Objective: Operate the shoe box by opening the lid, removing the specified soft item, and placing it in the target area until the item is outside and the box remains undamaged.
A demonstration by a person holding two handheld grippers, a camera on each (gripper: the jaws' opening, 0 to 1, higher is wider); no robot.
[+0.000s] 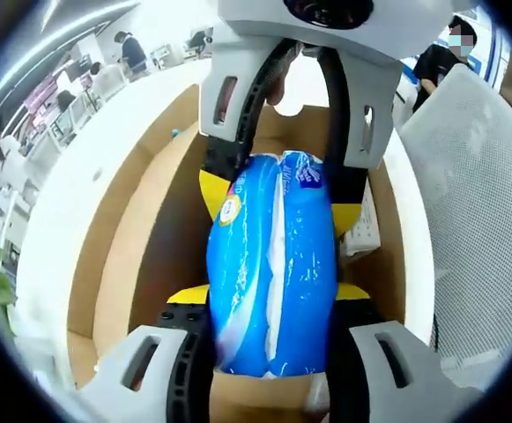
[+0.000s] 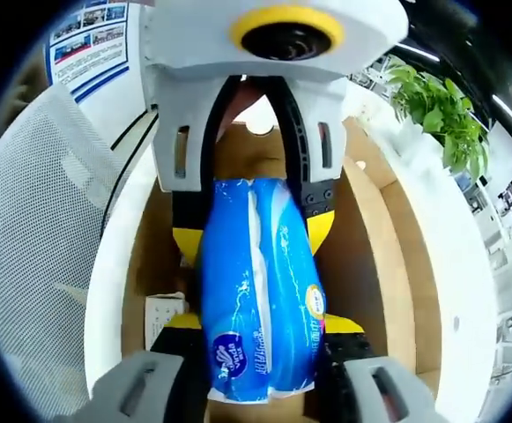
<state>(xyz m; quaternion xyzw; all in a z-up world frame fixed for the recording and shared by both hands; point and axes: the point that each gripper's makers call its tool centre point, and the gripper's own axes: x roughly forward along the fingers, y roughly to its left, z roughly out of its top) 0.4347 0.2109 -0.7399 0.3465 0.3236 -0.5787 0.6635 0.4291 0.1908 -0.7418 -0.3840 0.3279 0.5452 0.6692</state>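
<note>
Above the open box (image 1: 115, 264), a blue pack (image 1: 273, 264) hangs between two grippers.
Left gripper (image 1: 269, 304) and right gripper (image 2: 260, 330) each clamp one end of the pack (image 2: 260, 282), jaws closed against it, over the cardboard interior (image 2: 388, 264); a white mesh chair (image 2: 35, 247) stands beside.

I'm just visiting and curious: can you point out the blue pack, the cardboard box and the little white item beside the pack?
blue pack (image 1: 273, 264), left gripper view, middle of wrapper.
cardboard box (image 2: 374, 238), right gripper view, inner side wall.
white item (image 2: 166, 315), right gripper view, its top face.
</note>
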